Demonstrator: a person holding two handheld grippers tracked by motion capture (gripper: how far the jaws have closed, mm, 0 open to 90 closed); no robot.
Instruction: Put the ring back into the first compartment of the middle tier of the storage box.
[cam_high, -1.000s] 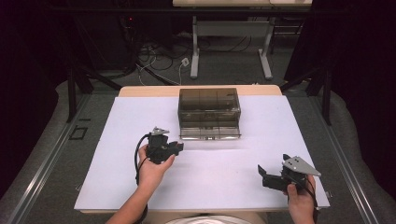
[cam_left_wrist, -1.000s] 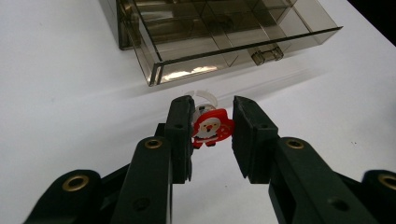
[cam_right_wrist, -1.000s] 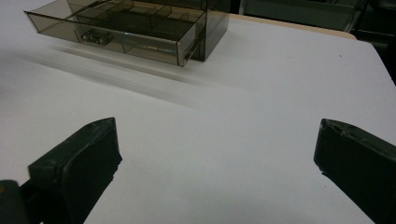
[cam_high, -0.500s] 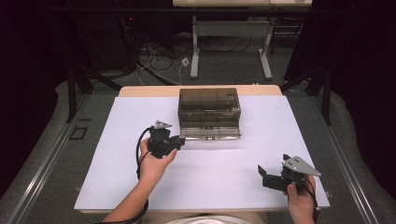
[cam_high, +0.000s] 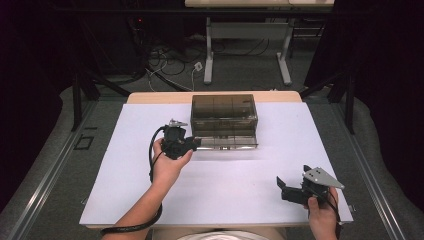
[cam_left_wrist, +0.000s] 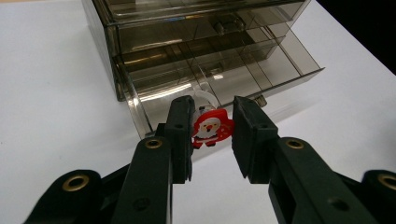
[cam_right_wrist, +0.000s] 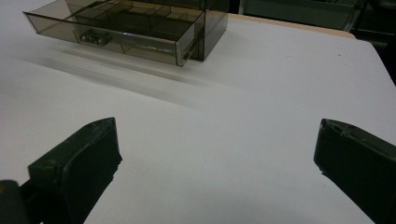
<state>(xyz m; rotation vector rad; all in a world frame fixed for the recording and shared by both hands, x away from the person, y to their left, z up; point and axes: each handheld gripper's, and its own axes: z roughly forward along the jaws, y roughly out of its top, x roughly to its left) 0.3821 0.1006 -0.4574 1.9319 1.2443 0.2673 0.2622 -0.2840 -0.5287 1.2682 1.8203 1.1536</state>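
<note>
A smoky see-through drawer unit (cam_high: 224, 111) stands at the table's far middle, its bottom drawer (cam_left_wrist: 219, 77) pulled out and split into compartments. My left gripper (cam_high: 194, 144) hovers at the open drawer's left front corner. In the left gripper view that gripper (cam_left_wrist: 214, 114) is shut on a small red and white Santa charm (cam_left_wrist: 212, 129) with a clear loop on top, held just above the drawer's front edge. My right gripper (cam_high: 285, 189) rests near the table's front right, jaws wide open and nothing between them (cam_right_wrist: 217, 137). It faces the drawer unit (cam_right_wrist: 130, 23) from afar.
A white sheet (cam_high: 125, 175) covers the tabletop, bare around both hands. Behind the table are desk legs and cables (cam_high: 175, 65) on a grey floor. Dark curtains flank both sides.
My left hand has risen and moved forward and right with the charm, up to the open drawer's front. The right hand has stayed put.
</note>
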